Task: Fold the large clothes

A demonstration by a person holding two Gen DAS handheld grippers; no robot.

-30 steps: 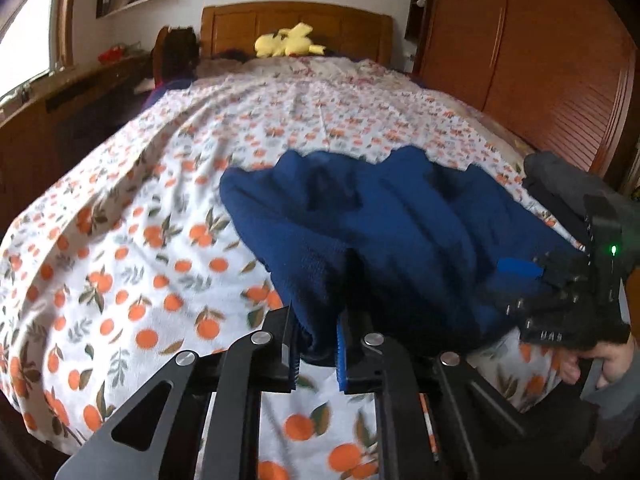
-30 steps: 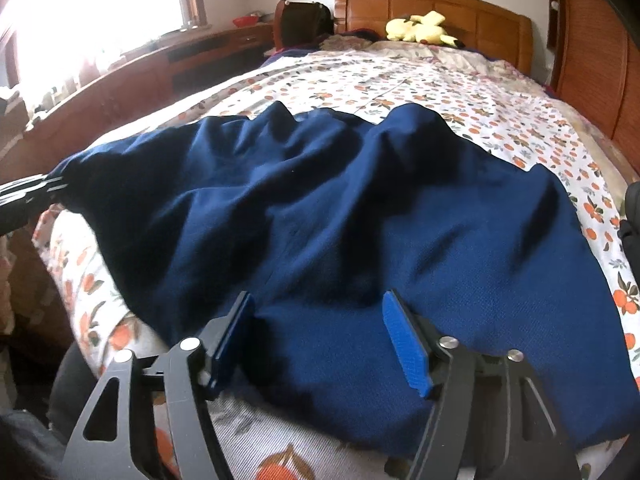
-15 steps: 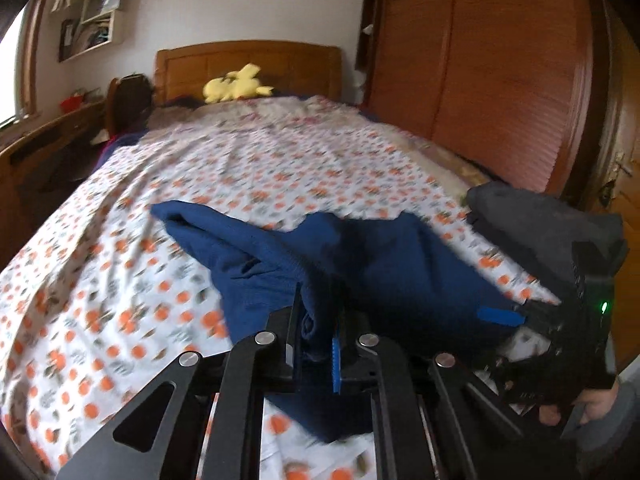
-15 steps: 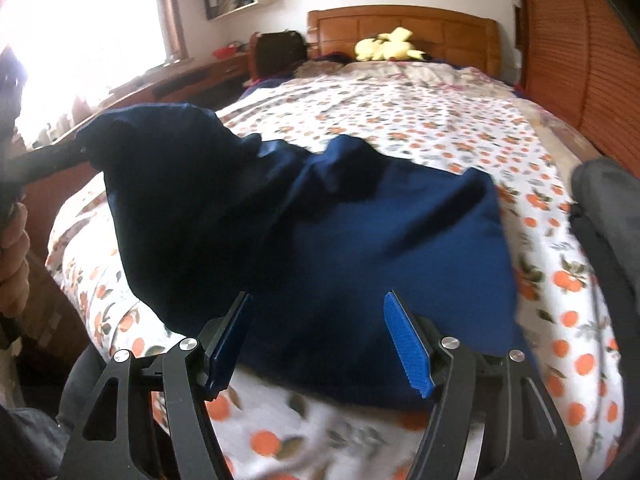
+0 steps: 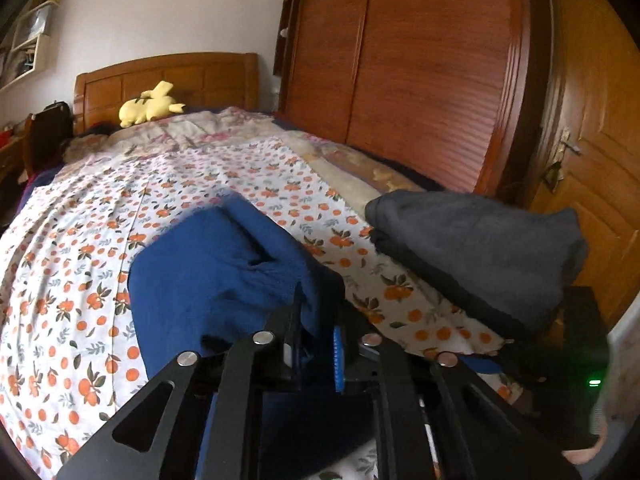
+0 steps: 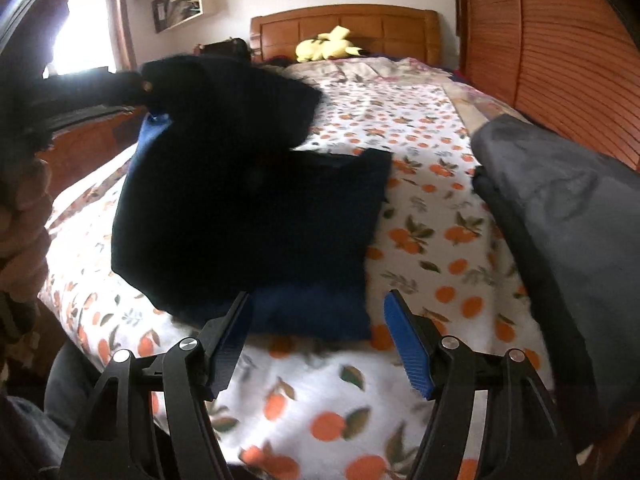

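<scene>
left gripper [image 5: 316, 344]: jaws nearly together with a bunched fold of the blue garment [image 5: 216, 276] clamped between the pads; jaws opening slightly at this moment, cloth between them and gripped; blue pad visible on the right jaw, cloth wrapping over the left one

right gripper [image 6: 316, 340]: jaws wide apart, nothing between the pads; hovers over the bed's near edge, pointing at the garment's near hem; not touching the cloth

blue garment, left wrist view: lifted end runs from the jaws out over the bed [image 5: 80, 280]; rest lies rumpled on the orange-print sheet

blue garment [image 6: 312, 308], right wrist view: one part raised by the left gripper at upper left and draped over the part lying flat; raised part reads almost black against the window light; lower flat corner shows blue just ahead of the right gripper's jaws

grey garment [image 5: 476, 248]: folded pile on the bed's right side, well apart from the blue one; close beside the right gripper in its own view [image 6: 560, 220]

person's hand [image 6: 24, 220]: at left edge of the right wrist view, on the left gripper's handle

yellow plush toy [image 5: 150, 104]: at the headboard, far end of the bed
</scene>
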